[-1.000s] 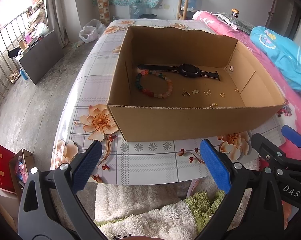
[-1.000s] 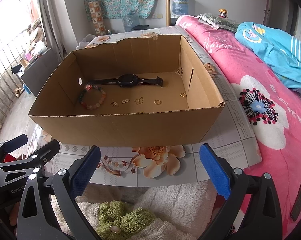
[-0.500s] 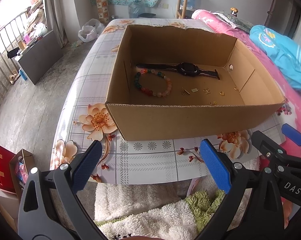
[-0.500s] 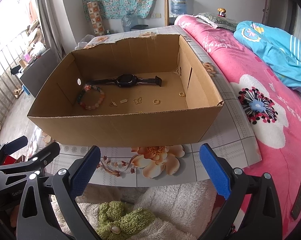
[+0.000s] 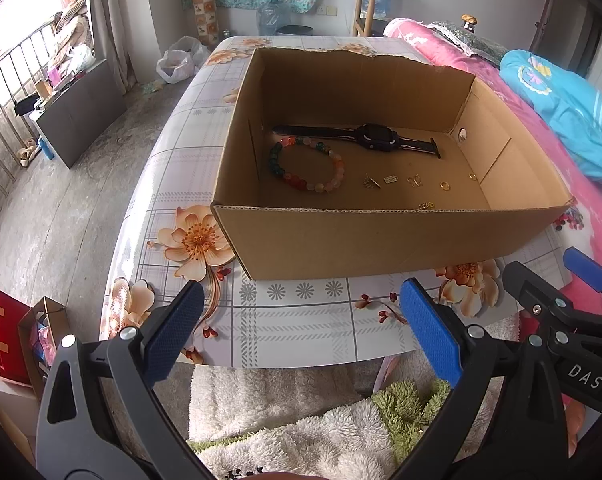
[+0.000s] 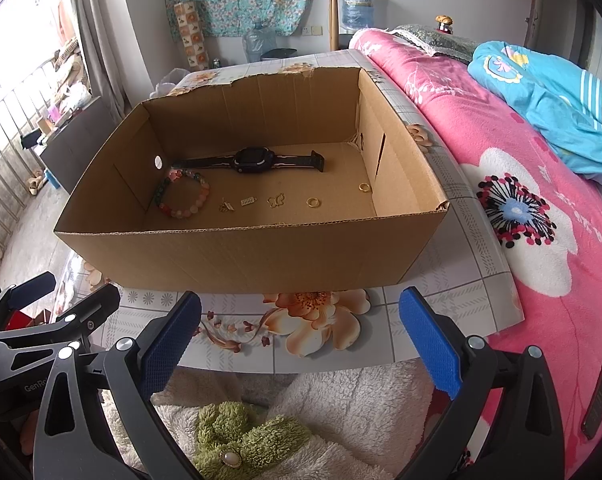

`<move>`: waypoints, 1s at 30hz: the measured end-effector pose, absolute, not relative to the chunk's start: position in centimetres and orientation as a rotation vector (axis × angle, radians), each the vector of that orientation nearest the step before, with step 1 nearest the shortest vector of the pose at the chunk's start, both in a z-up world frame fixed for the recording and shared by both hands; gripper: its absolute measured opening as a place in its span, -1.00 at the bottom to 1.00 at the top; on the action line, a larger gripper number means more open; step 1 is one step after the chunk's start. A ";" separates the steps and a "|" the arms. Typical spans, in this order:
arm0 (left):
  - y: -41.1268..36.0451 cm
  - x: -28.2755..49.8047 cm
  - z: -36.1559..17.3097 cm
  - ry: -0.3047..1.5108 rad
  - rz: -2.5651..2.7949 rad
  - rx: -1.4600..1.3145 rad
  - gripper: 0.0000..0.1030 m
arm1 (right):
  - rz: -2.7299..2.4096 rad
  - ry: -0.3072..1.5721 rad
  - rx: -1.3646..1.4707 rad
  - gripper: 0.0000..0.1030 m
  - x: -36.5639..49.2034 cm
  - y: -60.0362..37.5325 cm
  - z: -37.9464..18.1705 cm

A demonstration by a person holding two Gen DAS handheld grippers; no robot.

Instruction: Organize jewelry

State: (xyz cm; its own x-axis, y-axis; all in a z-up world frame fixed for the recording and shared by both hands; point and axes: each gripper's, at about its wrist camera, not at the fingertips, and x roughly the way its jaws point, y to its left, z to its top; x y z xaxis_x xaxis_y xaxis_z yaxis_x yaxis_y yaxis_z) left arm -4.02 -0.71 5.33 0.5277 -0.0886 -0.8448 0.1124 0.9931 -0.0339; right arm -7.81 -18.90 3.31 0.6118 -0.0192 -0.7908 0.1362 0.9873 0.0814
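An open cardboard box (image 5: 381, 240) (image 6: 241, 260) stands on the floral table. Inside lie a black watch (image 5: 371, 138) (image 6: 253, 159), a coloured bead bracelet (image 5: 307, 166) (image 6: 183, 196), several small gold charms (image 5: 391, 180) (image 6: 249, 201) and gold rings (image 5: 445, 186) (image 6: 313, 201). My left gripper (image 5: 301, 332) hovers open in front of the box's near wall, holding nothing. My right gripper (image 6: 301, 332) is open and empty too, just before the table's front edge. Each gripper shows at the edge of the other's view.
A pink flowered bed (image 6: 541, 220) with a blue blanket (image 6: 549, 92) runs along the table's right side. A white fluffy garment with green trim (image 6: 253, 436) lies below the grippers. A railing and bare floor (image 5: 61, 200) are on the left; red bags (image 5: 9, 336) stand low left.
Both views have crept slightly closer to the box and a little higher over it. Both grippers stay open; the jewelry in the box has not moved.
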 end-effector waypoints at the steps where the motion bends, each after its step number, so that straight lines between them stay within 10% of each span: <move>1: -0.7 -4.0 5.3 1.008 -0.120 0.026 0.84 | -0.090 0.909 0.136 0.88 -7.8 -18.8 3.3; 30: -0.6 -4.0 5.2 1.014 -0.121 0.027 0.84 | -0.090 0.910 0.137 0.88 -7.8 -18.9 3.3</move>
State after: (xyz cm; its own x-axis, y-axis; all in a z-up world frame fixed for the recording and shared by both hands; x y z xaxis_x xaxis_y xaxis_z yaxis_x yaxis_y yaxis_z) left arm -4.03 -0.59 5.22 0.5227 -0.0888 -0.8479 0.1135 0.9930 -0.0340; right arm -7.79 -18.88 3.29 0.6107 -0.0199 -0.7916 0.1363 0.9874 0.0803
